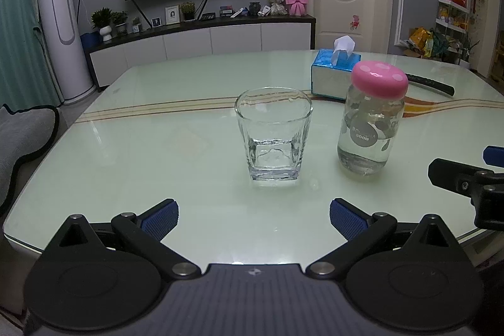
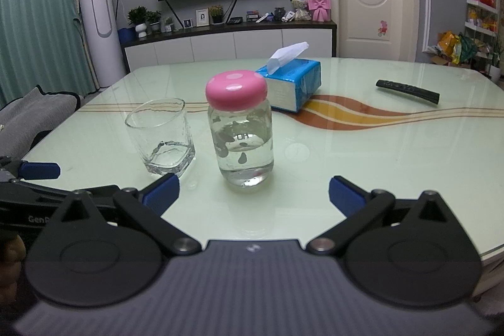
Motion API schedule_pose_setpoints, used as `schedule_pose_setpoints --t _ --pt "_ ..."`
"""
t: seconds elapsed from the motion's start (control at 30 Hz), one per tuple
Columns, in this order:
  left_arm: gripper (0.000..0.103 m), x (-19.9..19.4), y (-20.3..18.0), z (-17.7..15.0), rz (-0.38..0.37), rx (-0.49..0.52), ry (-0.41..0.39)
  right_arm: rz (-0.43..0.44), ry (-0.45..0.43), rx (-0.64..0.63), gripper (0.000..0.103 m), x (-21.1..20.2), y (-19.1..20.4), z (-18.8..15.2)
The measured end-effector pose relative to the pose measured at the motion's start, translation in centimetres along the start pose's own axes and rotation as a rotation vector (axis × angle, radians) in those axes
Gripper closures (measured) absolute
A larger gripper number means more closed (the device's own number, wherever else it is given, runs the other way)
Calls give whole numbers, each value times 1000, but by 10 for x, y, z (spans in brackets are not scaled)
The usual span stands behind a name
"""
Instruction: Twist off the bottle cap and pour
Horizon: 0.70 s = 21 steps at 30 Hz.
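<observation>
A clear glass bottle with a pink dotted cap stands upright on the pale green table, with water in its lower part. An empty clear tumbler stands just left of it. My left gripper is open and empty, in front of the tumbler. In the right wrist view the bottle with its cap stands straight ahead and the tumbler to its left. My right gripper is open and empty, just short of the bottle.
A blue tissue box lies behind the bottle, and a black remote lies further right. A grey cushion sits at the table's left edge. A TV cabinet stands behind the table.
</observation>
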<state>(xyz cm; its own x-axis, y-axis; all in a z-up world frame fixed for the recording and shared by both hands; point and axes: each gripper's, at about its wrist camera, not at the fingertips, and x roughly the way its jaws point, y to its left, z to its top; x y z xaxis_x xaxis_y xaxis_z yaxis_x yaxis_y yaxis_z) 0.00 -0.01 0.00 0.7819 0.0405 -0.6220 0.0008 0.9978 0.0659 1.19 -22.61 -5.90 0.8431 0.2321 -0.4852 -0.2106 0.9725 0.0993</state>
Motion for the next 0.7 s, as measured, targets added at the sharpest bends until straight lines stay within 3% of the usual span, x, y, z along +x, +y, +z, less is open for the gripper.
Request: schedule_pose_setpoints --t 0.7 --pt "0 -4 -1 0 8 -1 -5 -1 2 -3 0 -1 1 -2"
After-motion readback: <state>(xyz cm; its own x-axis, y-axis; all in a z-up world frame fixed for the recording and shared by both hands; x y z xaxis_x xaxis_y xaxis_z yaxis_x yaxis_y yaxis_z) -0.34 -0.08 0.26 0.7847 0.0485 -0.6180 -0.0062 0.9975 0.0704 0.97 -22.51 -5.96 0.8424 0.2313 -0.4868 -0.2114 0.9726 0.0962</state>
